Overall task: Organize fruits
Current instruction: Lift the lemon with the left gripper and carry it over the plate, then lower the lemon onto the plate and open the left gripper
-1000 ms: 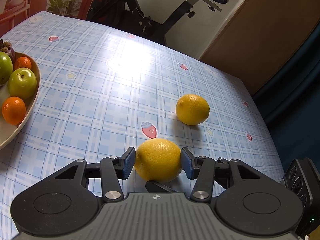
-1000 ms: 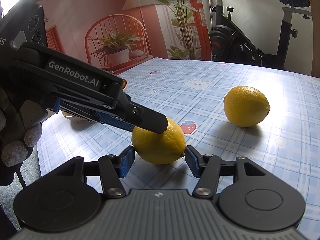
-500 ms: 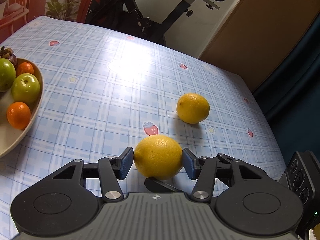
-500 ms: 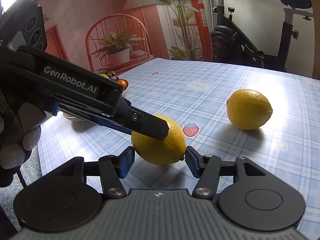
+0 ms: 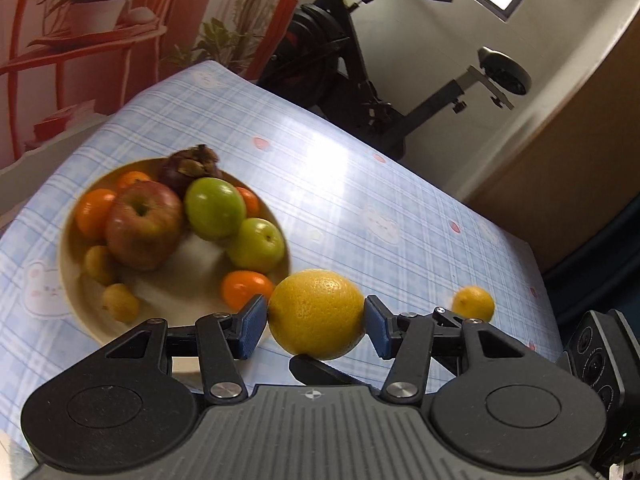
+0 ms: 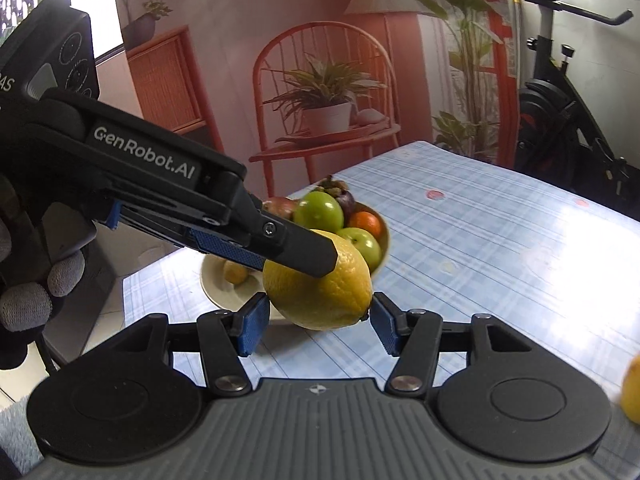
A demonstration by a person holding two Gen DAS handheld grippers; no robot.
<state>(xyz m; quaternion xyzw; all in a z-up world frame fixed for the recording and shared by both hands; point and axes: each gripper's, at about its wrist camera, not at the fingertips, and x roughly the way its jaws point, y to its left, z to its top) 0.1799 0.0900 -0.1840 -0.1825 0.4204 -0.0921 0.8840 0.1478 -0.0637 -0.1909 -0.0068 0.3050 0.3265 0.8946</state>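
Between both grippers' blue pads: one lemon (image 5: 317,314), clamped by left gripper (image 5: 316,325) & right gripper (image 6: 316,322) from crossing sides, off the blue checked tablecloth (image 5: 380,208). Just beyond: fruit bowl (image 5: 76,304) w/ apples, oranges. 2nd lemon (image 5: 473,303) on cloth, well apart. Exercise bike (image 5: 360,64) behind table.
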